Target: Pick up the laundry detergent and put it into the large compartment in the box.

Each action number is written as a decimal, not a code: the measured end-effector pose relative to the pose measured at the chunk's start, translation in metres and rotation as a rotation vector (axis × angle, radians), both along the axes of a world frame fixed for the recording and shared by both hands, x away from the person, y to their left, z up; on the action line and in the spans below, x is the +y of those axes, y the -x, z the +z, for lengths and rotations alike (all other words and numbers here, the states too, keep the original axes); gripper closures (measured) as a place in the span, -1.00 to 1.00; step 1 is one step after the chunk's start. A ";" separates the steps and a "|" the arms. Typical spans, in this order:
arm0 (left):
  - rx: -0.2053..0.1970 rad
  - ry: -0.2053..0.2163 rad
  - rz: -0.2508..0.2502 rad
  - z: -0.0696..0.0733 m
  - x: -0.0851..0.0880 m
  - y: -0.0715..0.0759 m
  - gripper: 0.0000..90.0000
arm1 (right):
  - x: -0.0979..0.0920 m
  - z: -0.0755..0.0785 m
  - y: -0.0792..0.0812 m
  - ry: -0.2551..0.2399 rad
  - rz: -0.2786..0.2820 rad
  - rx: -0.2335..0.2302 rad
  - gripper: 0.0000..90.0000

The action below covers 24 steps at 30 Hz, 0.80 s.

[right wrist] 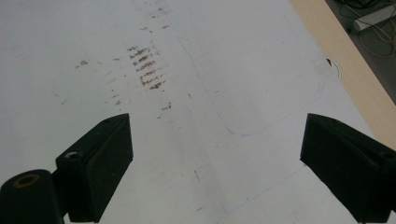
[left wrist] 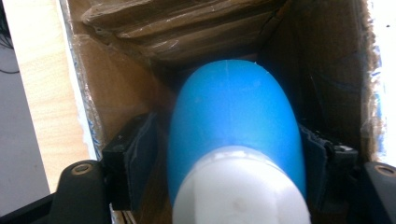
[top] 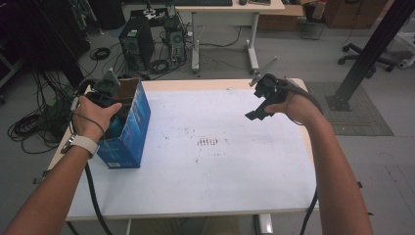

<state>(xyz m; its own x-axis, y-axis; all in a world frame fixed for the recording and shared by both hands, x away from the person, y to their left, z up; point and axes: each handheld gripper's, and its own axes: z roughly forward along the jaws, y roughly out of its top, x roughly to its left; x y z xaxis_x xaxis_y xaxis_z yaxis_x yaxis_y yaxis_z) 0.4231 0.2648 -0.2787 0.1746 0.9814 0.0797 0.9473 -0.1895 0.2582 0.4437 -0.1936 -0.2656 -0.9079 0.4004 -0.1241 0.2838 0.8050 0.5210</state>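
white table (top: pixel 235 166) — box (top: pixel 128 128) walls crowd blue bottle (left wrist: pixel 233 121)

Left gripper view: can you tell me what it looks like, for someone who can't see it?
A blue plastic bottle with a white cap sits inside a brown cardboard box, between the left gripper's two black jaws. A small gap shows beside the left jaw.

- The bottle (left wrist: pixel 236 126) was blue with a rounded body and a white cap end, which faced the camera in the left gripper view. It sat inside the box, its blue end pointing deeper in.
- The box (top: pixel 128 128) was blue outside and bare brown cardboard inside, open at the top. It stood at the bench's left edge, with folded flaps visible at its bottom.
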 end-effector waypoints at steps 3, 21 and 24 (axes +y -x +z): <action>0.001 0.007 -0.003 0.001 0.000 0.000 -0.42 | 0.000 0.000 0.000 -0.001 -0.002 0.000 -0.80; -0.004 -0.030 -0.031 0.004 -0.004 0.001 -0.55 | -0.002 0.002 0.003 -0.003 -0.003 -0.003 -0.80; -0.004 -0.026 -0.040 0.005 -0.004 0.002 -0.57 | -0.002 0.002 0.003 -0.003 -0.003 -0.003 -0.80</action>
<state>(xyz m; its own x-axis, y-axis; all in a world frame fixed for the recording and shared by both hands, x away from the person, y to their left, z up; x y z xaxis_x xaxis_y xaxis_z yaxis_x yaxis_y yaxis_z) 0.4215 0.2603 -0.2736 0.2130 0.9714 0.1054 0.9379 -0.2335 0.2565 0.4403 -0.1953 -0.2635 -0.9062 0.4038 -0.1252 0.2851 0.8024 0.5243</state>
